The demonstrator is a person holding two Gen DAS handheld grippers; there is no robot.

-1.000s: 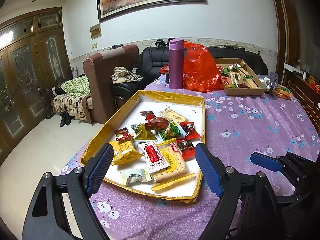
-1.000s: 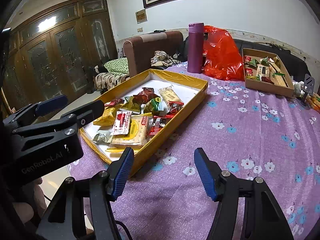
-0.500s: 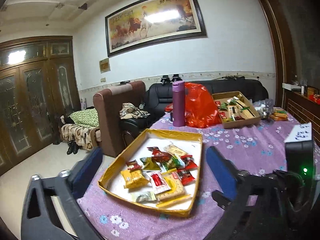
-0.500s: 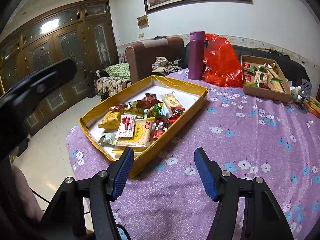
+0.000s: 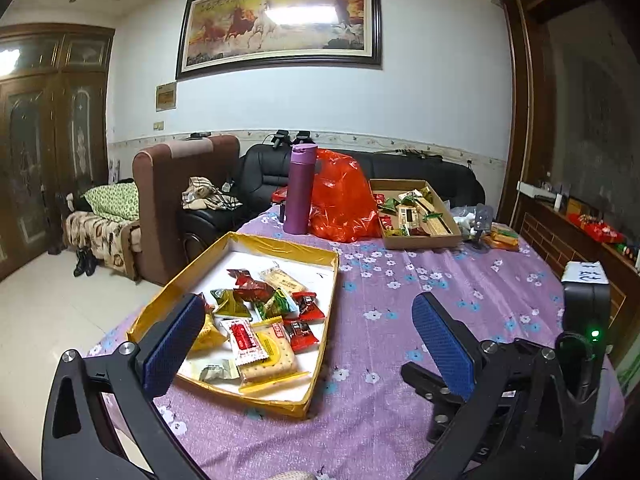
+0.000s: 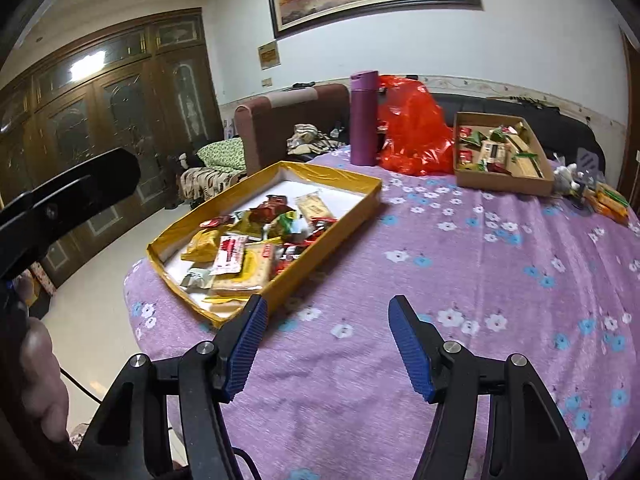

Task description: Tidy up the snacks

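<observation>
A yellow-rimmed tray (image 5: 335, 280) (image 6: 362, 204) on the purple flowered tablecloth holds several wrapped snacks, among them a large cracker pack (image 5: 272, 354) and a red-and-white packet (image 5: 243, 337). A brown cardboard box (image 5: 420, 242) (image 6: 500, 182) at the far side holds several more snacks. My left gripper (image 5: 310, 332) is open and empty, above the table's near edge, its left pad over the tray's near left corner. My right gripper (image 6: 328, 334) is open and empty over bare cloth, just right of the tray's near corner.
A purple flask (image 5: 300, 190) (image 6: 363, 118) and a red plastic bag (image 5: 344, 196) (image 6: 412, 124) stand behind the tray. Small packets (image 5: 500, 236) lie at the far right edge. A brown armchair (image 5: 176, 192) and black sofa stand beyond the table.
My left gripper has lifted and pulled back, so the tray looks smaller and farther. My right gripper has risen a little. Both stay open.
</observation>
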